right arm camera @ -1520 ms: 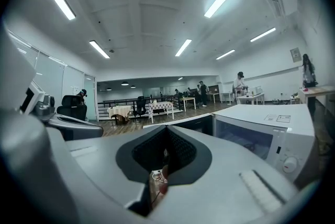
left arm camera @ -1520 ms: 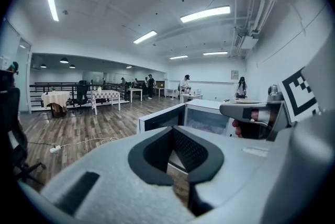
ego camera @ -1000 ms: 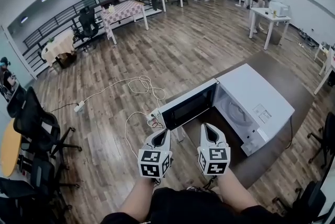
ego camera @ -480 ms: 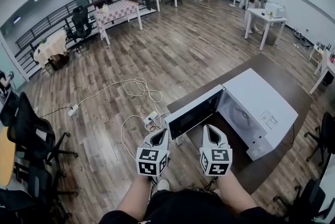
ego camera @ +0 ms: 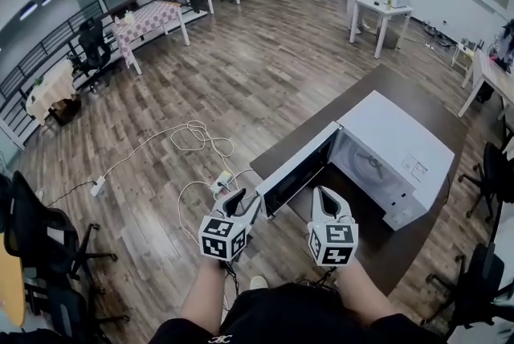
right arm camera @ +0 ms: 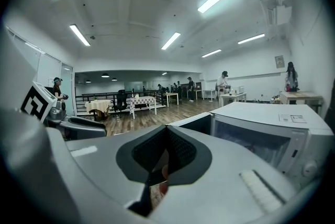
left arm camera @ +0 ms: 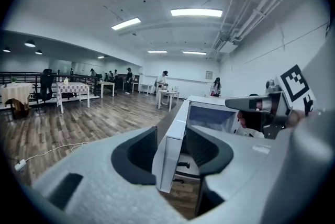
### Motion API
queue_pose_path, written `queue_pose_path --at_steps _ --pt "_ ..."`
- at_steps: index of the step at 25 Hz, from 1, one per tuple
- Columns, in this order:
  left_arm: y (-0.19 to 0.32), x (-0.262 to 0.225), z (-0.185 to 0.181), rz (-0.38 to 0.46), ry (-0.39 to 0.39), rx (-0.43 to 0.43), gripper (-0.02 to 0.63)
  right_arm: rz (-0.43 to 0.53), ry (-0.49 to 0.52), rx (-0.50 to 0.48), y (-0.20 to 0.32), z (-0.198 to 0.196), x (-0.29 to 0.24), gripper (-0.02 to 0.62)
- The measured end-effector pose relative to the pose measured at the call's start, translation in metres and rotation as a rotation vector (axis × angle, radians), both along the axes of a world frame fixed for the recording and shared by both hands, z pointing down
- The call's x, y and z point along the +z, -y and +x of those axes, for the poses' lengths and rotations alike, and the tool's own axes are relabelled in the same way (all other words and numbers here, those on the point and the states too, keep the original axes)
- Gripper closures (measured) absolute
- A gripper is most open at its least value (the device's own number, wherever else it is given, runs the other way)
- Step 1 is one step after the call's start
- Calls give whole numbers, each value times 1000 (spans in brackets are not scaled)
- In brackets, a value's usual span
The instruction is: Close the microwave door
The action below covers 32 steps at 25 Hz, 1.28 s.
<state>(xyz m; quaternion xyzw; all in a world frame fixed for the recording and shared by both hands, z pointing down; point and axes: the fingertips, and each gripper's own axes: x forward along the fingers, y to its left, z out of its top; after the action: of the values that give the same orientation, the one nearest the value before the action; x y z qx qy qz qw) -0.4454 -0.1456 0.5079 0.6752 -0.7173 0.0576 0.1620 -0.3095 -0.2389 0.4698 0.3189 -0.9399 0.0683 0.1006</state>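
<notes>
Microwave (ego camera: 393,153), white and boxy, sits on a dark brown counter (ego camera: 438,113) with its door (ego camera: 299,169) swung wide open toward the left, so that the cavity and the round turntable (ego camera: 371,165) inside are exposed. The door's free edge reaches past the counter's near-left corner, over the wooden floor (ego camera: 265,69). The left hand-held gripper (ego camera: 238,199) is at that free edge: its jaws have just been opening and now stand apart, released, with the thin end of the door between them, and in the left gripper view the pads do not look pressed against it. The right hand-held gripper (ego camera: 325,193) hangs just beside it, over the counter in front of the open cavity and to the right of the door; its jaws are clenched together with nothing between them, and it touches neither the door nor the microwave body. Each gripper's marker cube faces up at the head camera, the left cube (ego camera: 221,236) tilted a little, the right cube (ego camera: 333,244) squarer. On the floor left of the counter a white cable (ego camera: 197,137) lies in loose loops and runs to a power strip (ego camera: 222,183) close to the door's lower corner. Black office chairs (ego camera: 40,238) stand at the far left, and tables with several people around them fill the far end of the room.
</notes>
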Motion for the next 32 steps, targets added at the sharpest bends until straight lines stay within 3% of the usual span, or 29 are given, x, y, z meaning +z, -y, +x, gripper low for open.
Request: queue_pose_path --at_steps 9,17,32 --pt "25 22 -7 -25 -11 153 402 -19 -26 114 11 -1 15 586" --pt "37 40 2 -67 34 255 408 -38 -38 172 16 3 26 586" --pt "38 41 76 -60 18 520 376 -60 -45 249 13 38 32 586"
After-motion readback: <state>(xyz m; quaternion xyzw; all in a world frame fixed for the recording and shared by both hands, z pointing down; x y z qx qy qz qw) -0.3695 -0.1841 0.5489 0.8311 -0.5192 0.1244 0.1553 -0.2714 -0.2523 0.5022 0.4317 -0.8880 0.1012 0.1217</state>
